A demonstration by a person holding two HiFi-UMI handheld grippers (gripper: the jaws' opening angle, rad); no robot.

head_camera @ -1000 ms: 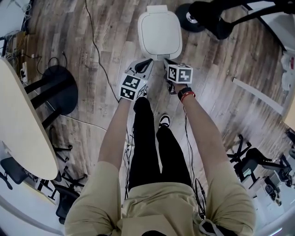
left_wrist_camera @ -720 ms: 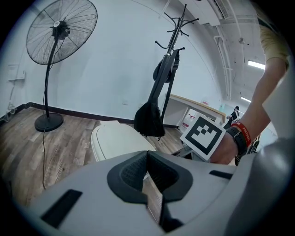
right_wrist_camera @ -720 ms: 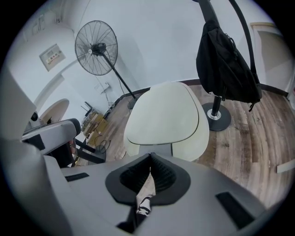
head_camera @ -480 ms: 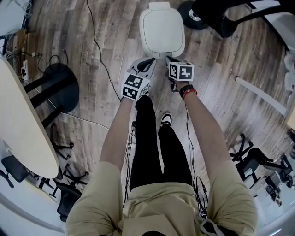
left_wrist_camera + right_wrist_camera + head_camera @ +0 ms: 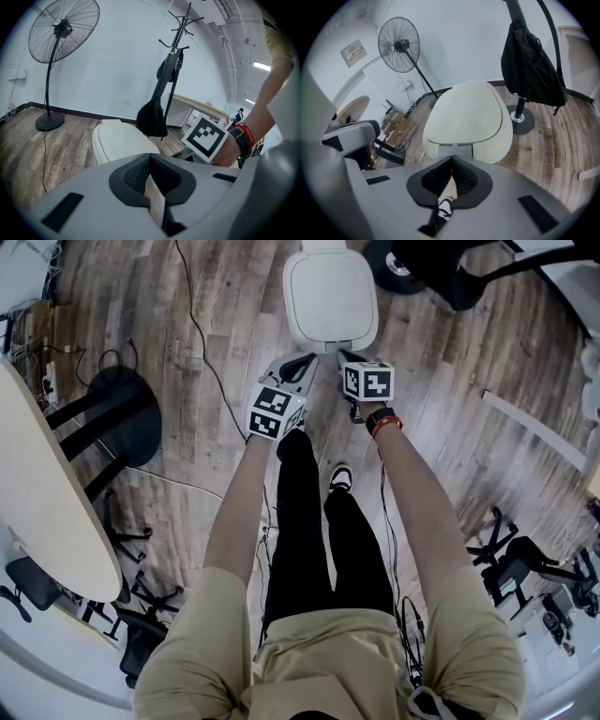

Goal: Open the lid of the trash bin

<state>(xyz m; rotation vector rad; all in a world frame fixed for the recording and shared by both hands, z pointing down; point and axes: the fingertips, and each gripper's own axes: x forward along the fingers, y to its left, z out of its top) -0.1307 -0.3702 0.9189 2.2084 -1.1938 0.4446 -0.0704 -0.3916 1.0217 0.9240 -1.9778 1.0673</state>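
A white trash bin (image 5: 330, 296) with a rounded lid lying flat and closed stands on the wooden floor just ahead of the person. My left gripper (image 5: 300, 365) hovers at the bin's near left corner, jaws shut on nothing. My right gripper (image 5: 343, 356) is at the near front edge, also shut and empty. In the left gripper view the bin (image 5: 119, 140) lies just past the shut tips (image 5: 150, 156). The right gripper view looks down on the lid (image 5: 466, 115) and its front tab (image 5: 454, 151), right beyond that gripper's tips (image 5: 452, 159).
A coat stand with a black bag (image 5: 532, 70) rises behind the bin, its base (image 5: 520, 117) close to the bin's right. A standing fan (image 5: 56, 70) is off to the left. A cable (image 5: 202, 362) runs over the floor; a round table (image 5: 47, 502) and chairs stand at left.
Both grippers have edged a little closer to the bin's front edge; the bin sits slightly higher in the head view. The lid stays closed.
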